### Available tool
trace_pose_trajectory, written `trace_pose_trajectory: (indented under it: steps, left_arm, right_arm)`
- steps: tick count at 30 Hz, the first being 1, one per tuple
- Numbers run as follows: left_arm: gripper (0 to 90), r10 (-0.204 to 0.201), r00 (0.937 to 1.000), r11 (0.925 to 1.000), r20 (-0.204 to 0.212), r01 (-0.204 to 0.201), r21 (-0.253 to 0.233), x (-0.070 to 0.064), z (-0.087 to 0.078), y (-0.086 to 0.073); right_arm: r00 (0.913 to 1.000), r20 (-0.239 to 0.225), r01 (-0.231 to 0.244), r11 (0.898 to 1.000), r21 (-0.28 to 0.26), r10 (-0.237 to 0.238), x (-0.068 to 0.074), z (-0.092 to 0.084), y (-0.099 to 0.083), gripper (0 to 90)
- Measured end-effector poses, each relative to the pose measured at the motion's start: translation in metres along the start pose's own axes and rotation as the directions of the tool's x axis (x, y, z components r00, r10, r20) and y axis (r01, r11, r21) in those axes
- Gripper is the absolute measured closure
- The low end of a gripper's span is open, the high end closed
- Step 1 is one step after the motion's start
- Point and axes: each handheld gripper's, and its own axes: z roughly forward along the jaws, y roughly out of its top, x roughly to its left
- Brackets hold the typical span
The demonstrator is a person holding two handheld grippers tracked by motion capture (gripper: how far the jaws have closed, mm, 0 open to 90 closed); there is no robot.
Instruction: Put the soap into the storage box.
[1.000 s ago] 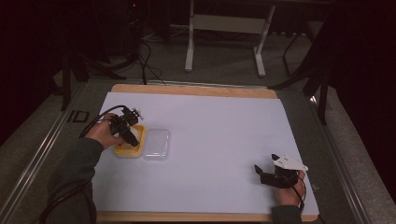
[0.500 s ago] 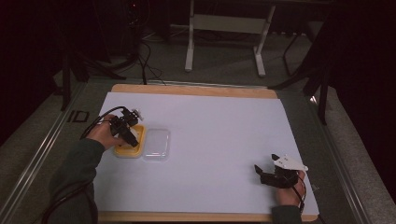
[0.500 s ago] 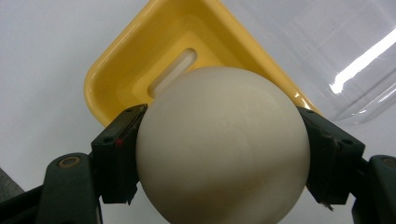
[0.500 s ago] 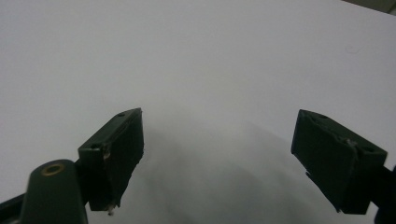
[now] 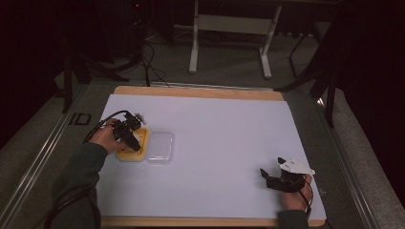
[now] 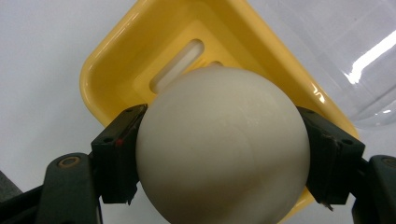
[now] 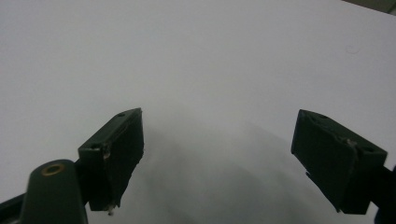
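Your left gripper (image 6: 219,154) is clamped on the white ball (image 6: 222,144) just above the yellow tray (image 6: 112,70) — smooth and round, it may roll out on release. Right gripper (image 7: 219,154): jaws apart, idle over the counter (image 5: 229,133).

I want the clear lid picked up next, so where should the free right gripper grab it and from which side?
Probably by a long edge. The clear lid lies flat on the table, beside the yellow tray, so its low rim is the only hold. Its right side is free; the left gripper, shut on the white ball, crowds the tray side. The right gripper is open, so come level from the right and pinch the rim.
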Motion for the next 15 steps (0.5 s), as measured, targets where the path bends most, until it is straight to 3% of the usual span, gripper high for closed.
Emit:
trace_pose_trajectory:
  steps: [15]
  left_arm:
    - [25.1,0.024,0.9997,0.9997,-0.004,-0.024,0.006,-0.0007,0.0064,0.0006]
  right_arm:
    - [1.0000,0.000,0.002,1.000,0.000,-0.002,0.0000,0.0002,0.0000,16.9]
